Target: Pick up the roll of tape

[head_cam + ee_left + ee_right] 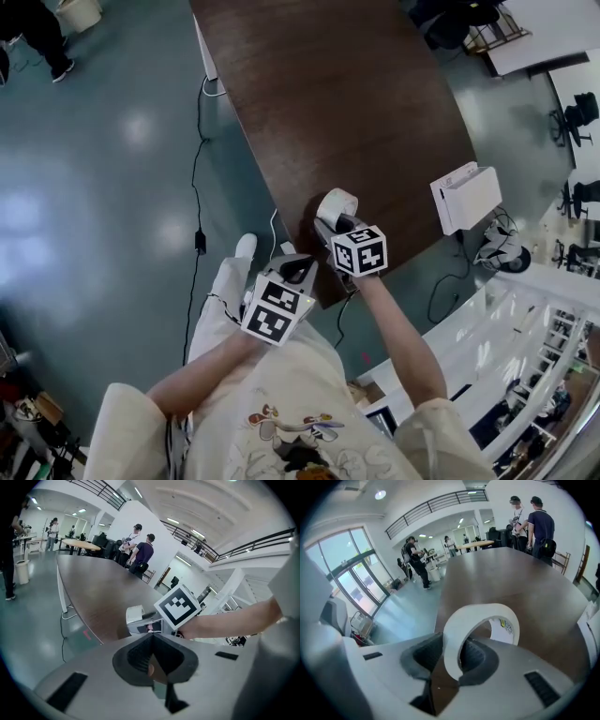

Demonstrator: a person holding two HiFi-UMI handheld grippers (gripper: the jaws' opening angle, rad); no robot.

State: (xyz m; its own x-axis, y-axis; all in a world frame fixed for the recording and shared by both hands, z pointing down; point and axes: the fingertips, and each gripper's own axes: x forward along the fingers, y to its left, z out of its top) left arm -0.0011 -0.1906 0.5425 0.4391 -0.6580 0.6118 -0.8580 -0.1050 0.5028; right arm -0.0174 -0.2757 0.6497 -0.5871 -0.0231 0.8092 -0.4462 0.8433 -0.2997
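1. the roll of tape (477, 612) is already inside the right gripper (451, 657), so it lies straight ahead of the fingers with no gap left to cross.
2. the right jaws stand part-way open, closed on the roll's wall. one of the pads (423, 654) presses on the outside and the other reaches in through the core.
3. the ring stands on edge and its open core faces across the jaws, toward the right in the right gripper view.
4. in the head view the roll sits over the near end of the dark brown table (356, 94), close to its edge. i cannot tell whether it has left the surface.
5. the left gripper (151, 641) hangs just beside, off the table edge, jaws pressed together on nothing. i judge the lift belongs to the right hand alone.
6. the roll is off-white, wide-banded and thin-walled, with a small printed label inside its core.
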